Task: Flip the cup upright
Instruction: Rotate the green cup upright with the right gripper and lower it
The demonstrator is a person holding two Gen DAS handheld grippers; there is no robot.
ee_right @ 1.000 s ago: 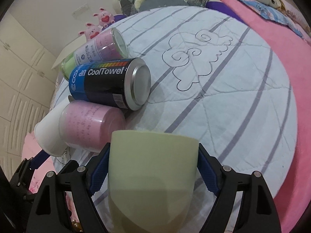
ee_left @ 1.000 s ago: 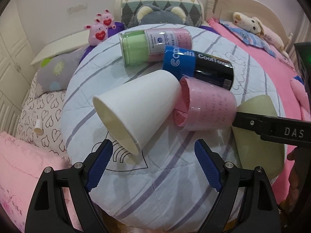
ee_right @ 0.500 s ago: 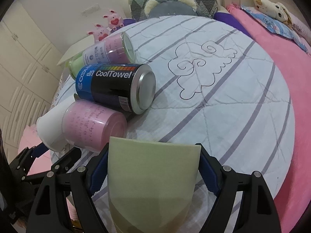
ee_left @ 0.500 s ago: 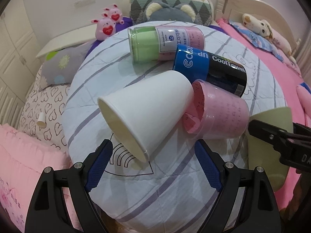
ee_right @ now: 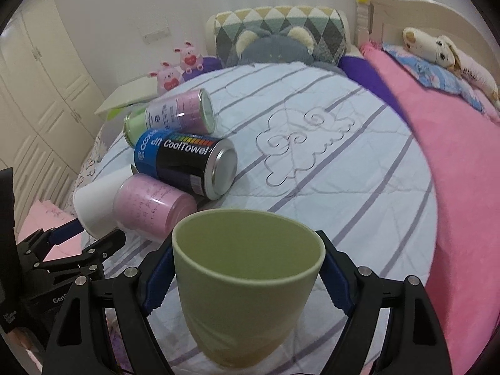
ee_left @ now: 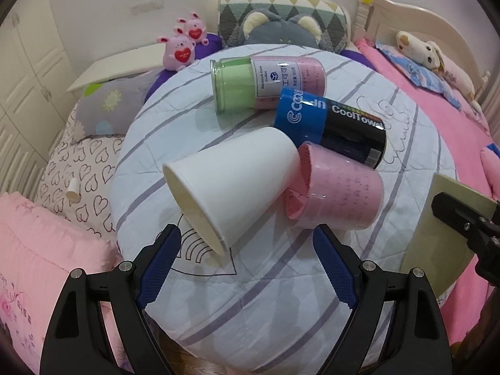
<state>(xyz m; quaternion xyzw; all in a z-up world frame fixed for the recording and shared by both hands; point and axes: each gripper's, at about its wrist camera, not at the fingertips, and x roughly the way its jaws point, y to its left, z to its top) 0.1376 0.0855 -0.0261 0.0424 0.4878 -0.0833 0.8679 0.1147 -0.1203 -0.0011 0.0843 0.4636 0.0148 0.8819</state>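
My right gripper (ee_right: 247, 278) is shut on a pale green cup (ee_right: 247, 287), held above the near edge of the round cushion with its open mouth up, tilted a little. The cup also shows in the left wrist view (ee_left: 443, 234) at far right, with the right gripper's finger across it. My left gripper (ee_left: 247, 259) is open and empty, just in front of a white paper cup (ee_left: 231, 184) that lies on its side, mouth toward me.
On the striped round cushion (ee_right: 343, 168) lie a pink cup (ee_left: 337, 193), a blue-black CoolTowel can (ee_left: 331, 128) and a green-pink jar (ee_left: 265, 84), all on their sides. Pink bedding (ee_right: 462, 172) is at right, plush toys and pillows behind.
The green cup in my right gripper has turned from mouth-down to mouth-up. The left gripper has drawn back slightly and stays open.
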